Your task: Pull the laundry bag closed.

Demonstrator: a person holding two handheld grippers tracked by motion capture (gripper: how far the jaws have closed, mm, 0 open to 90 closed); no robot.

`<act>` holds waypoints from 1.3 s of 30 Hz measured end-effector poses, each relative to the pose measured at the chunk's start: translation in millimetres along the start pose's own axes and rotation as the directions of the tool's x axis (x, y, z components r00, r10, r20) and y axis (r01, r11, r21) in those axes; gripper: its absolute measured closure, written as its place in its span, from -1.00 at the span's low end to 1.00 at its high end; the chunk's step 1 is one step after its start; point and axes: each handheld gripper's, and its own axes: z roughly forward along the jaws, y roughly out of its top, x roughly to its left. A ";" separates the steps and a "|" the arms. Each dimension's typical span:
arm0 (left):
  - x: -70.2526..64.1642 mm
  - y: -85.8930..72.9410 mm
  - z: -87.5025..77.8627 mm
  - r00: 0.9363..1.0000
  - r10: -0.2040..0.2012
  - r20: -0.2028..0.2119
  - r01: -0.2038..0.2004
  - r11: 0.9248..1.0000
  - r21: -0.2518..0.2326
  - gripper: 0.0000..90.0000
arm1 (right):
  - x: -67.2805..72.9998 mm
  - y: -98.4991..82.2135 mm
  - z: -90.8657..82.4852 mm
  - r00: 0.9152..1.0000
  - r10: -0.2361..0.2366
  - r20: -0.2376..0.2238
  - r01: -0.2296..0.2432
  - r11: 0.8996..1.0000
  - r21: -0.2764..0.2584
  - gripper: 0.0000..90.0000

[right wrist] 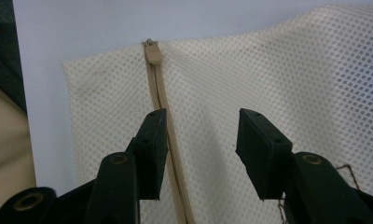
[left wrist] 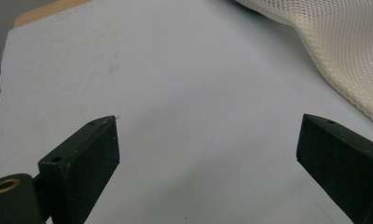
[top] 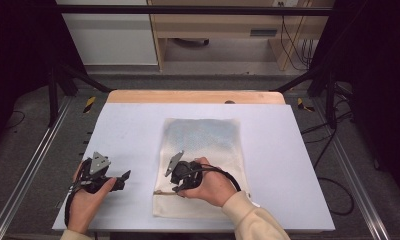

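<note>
Right tongs [top: 177, 186] rest on mesh bag [top: 203, 135].

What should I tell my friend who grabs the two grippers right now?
Left gripper: open, holding nothing, over bare table left of the mesh bag.
Right gripper: open, over the bag near its zipper, not gripping yet.
The bag lies flat mid-table. The zipper pull sits at the zipper's end, by the bag's edge.
Done: grippers in place. Left: probably grab the bag and work the zipper.
</note>
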 end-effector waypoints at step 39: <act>0.2 0.3 -1.1 1.000 -0.014 0.018 0.014 1.000 0.015 -0.82 | 11.5 28.5 52.7 0.991 0.049 -0.128 -0.052 0.998 -0.018 0.76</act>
